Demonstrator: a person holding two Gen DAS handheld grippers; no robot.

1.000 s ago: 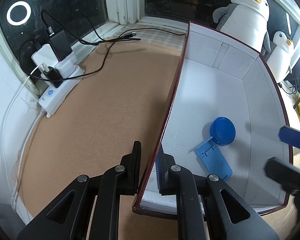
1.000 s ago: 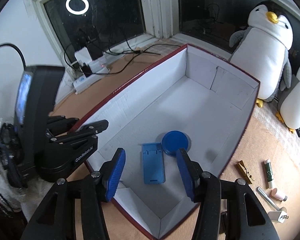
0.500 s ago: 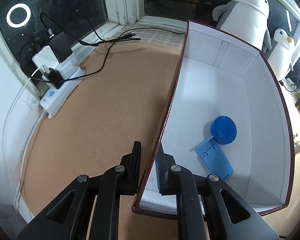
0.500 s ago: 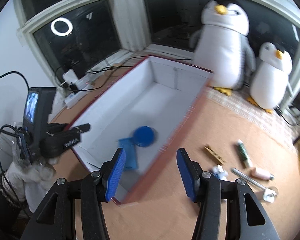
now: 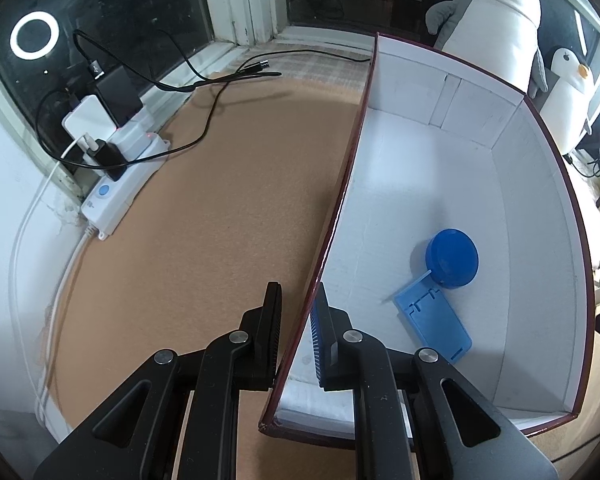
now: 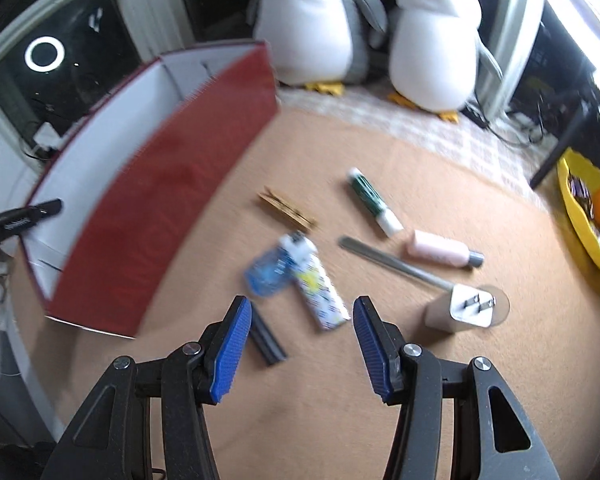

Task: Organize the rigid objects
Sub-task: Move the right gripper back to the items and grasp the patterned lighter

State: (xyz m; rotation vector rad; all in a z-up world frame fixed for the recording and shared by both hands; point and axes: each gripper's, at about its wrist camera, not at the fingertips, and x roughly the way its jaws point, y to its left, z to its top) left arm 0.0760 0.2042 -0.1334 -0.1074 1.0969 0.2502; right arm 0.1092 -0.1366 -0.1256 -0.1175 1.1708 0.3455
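left tongs [image 5: 296,316] pinching box [image 5: 440,184] wall | right tongs [image 6: 298,332] spread, empty, above patterned lighter [image 6: 320,292] | likely light, stiff, slick; grip across long sides

box [image 6: 160,208] wall left; bare mat [image 6: 380,412] ahead

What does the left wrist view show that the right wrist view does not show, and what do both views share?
Only the left wrist view shows the blue round lid and the blue flat holder inside the box, the power strip, and the left gripper shut on the box wall.

Only the right wrist view shows the loose items on the mat: clothespin, green marker, pink bottle, white charger, and the open right gripper.

Both show the red box and two penguin toys.
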